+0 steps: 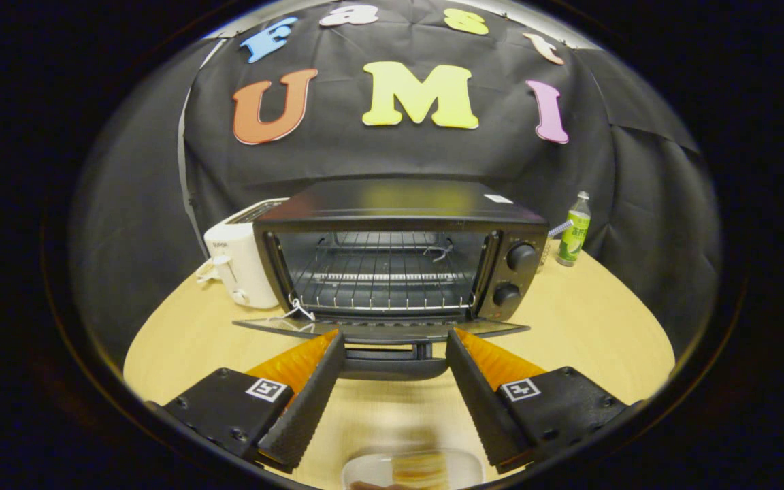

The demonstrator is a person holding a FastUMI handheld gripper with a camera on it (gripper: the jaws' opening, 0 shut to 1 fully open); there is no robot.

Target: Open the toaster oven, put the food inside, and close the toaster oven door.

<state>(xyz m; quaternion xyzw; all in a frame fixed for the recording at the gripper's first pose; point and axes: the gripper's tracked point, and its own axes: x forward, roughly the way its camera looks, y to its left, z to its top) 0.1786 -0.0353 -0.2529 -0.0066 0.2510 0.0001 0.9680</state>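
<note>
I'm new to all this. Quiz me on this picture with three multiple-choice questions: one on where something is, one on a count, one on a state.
1. Where does the green bottle stand?
A. right of the toaster oven
B. on top of it
C. inside it

2. How many round knobs are on the oven's front?
A. two
B. four
C. none

3. How is the oven door?
A. shut
B. folded down open
C. taken off

Answers: 1 A, it stands on the table beside the oven's knob side. 2 A, one sits above the other. 3 B, the door lies flat and the wire rack shows. The gripper is open, its fingers just before the door handle.
</note>
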